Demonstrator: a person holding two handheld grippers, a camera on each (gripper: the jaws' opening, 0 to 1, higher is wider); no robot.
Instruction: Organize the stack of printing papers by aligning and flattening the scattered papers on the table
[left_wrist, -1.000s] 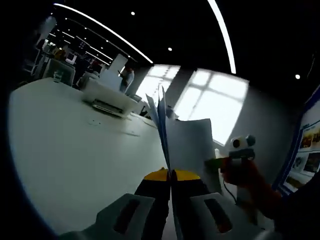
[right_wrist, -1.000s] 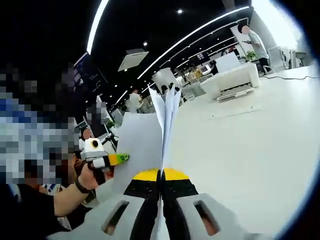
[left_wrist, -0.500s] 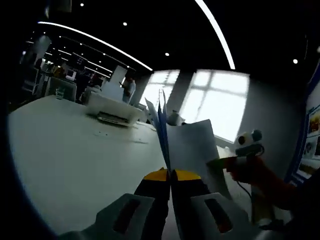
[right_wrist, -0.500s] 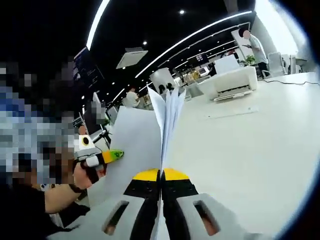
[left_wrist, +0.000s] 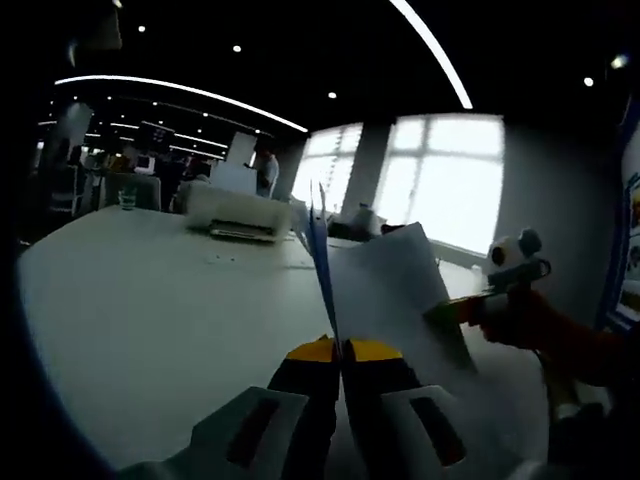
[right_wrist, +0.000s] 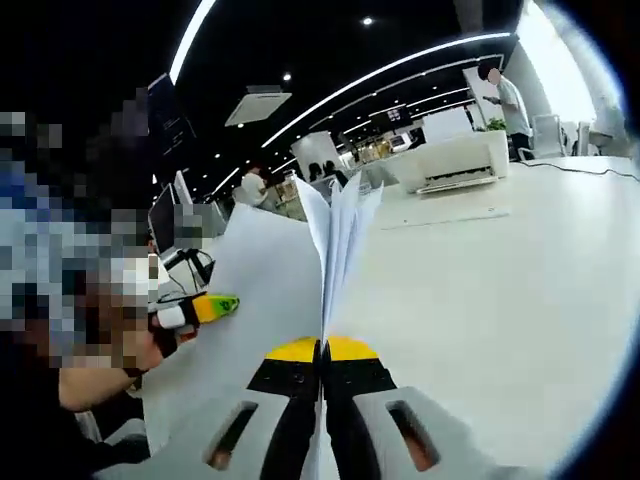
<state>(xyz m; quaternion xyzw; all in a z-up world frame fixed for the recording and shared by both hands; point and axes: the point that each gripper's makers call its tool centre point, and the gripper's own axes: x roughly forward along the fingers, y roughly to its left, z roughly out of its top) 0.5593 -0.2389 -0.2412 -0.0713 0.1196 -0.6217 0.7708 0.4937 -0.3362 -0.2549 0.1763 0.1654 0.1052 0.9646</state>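
Sheets of white printing paper (left_wrist: 385, 300) stand on edge in the left gripper view, clamped between the closed yellow-tipped jaws of the left gripper (left_wrist: 341, 352) and fanning apart at the top, above the broad white table (left_wrist: 150, 300). The right gripper (left_wrist: 470, 308) grips their far edge.

Right gripper view: the right gripper (right_wrist: 322, 352) is likewise clamped on the same paper sheets (right_wrist: 265, 280), held upright over the table (right_wrist: 500, 270), with the left gripper (right_wrist: 205, 308) at their left edge.
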